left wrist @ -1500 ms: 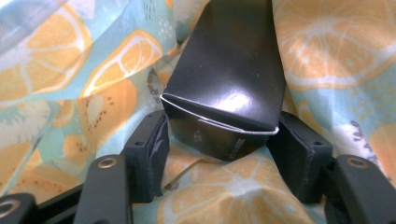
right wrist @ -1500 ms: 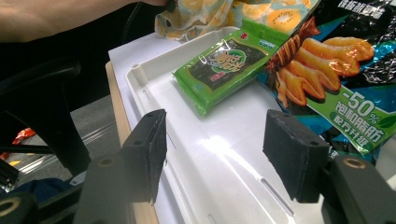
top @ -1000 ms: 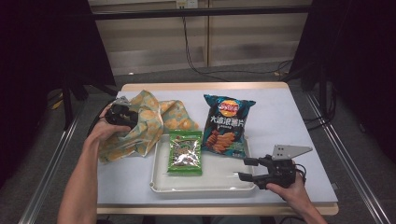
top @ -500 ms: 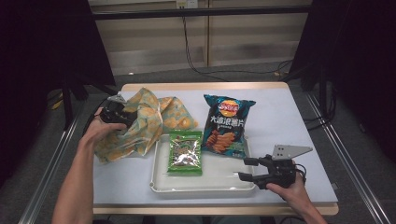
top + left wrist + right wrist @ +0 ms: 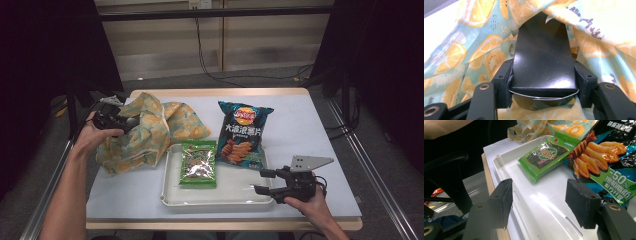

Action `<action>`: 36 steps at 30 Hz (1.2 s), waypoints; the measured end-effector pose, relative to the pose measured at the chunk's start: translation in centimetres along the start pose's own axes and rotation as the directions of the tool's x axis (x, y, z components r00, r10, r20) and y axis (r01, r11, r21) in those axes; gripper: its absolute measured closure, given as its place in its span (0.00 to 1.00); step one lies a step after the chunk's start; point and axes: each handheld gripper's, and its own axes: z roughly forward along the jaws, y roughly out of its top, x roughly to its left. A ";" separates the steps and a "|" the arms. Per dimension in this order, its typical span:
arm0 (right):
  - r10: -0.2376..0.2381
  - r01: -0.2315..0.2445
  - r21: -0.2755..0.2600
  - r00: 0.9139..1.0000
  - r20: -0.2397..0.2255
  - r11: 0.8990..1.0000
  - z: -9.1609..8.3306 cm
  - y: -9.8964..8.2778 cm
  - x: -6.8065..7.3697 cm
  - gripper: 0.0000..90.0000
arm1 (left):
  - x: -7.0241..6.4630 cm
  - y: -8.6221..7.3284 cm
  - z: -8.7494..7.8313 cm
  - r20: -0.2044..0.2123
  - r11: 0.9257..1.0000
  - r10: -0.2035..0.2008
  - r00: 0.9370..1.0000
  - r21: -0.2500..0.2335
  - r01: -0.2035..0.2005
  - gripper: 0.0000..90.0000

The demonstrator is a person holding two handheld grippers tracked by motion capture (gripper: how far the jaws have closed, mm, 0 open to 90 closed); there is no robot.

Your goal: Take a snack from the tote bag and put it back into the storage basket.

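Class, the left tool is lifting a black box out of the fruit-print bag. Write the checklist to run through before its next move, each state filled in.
1. Left tool pads on both sides of the black box: ok.
2. Box free of the fruit-print bag: not ok, its far end is under cloth.
3. Bare room on the white tray: ok.
4. Right tool open, holding nothing: ok.
5. Grip firmness: cannot tell.

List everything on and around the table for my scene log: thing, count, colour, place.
Fabric bag: one, teal with orange fruit print, table's left.
Box: one, glossy black, emerging from the bag.
Tray: one, white, front centre.
Snack packet: one, green, on tray.
Crisp bag: one, dark teal, overlapping tray's far edge.
Table: one, pale top.
Left tongs: black, clamped on box.
Right tongs: black, open above tray.
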 end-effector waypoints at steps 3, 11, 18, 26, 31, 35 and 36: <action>0.003 -0.003 0.003 1.000 0.002 1.000 0.1 0.0 0.1 0.43 | -0.1 -0.1 -0.8 -0.005 1.000 -0.011 1.000 -0.026 0.011 0.48; 0.002 -0.002 0.009 1.000 -0.004 1.000 0.4 0.1 0.0 0.43 | -0.9 2.0 -1.8 -0.048 0.997 0.073 0.996 0.028 -0.072 0.48; 0.001 -0.001 0.006 1.000 -0.001 1.000 0.3 0.1 0.0 0.43 | -0.8 2.9 -1.7 -0.039 0.999 0.037 0.999 -0.010 -0.037 0.48; -0.027 0.027 -0.001 0.999 -0.037 1.000 2.1 1.9 0.6 0.45 | -1.5 3.7 -1.3 -0.042 1.000 0.024 0.999 -0.011 -0.024 0.48; -0.074 0.075 0.004 0.995 -0.068 0.997 4.8 4.1 1.5 0.50 | -2.3 6.0 -2.1 -0.039 0.998 0.069 0.997 0.018 -0.068 0.48; -0.095 0.095 -0.001 0.993 -0.063 0.996 7.1 5.7 1.2 0.53 | -2.5 6.6 -2.3 -0.011 0.999 0.051 0.999 0.013 -0.051 0.48; -0.095 0.095 -0.001 0.993 -0.063 0.996 7.1 5.7 1.2 0.53 | -2.5 6.6 -2.3 -0.011 0.999 0.051 0.999 0.013 -0.051 0.48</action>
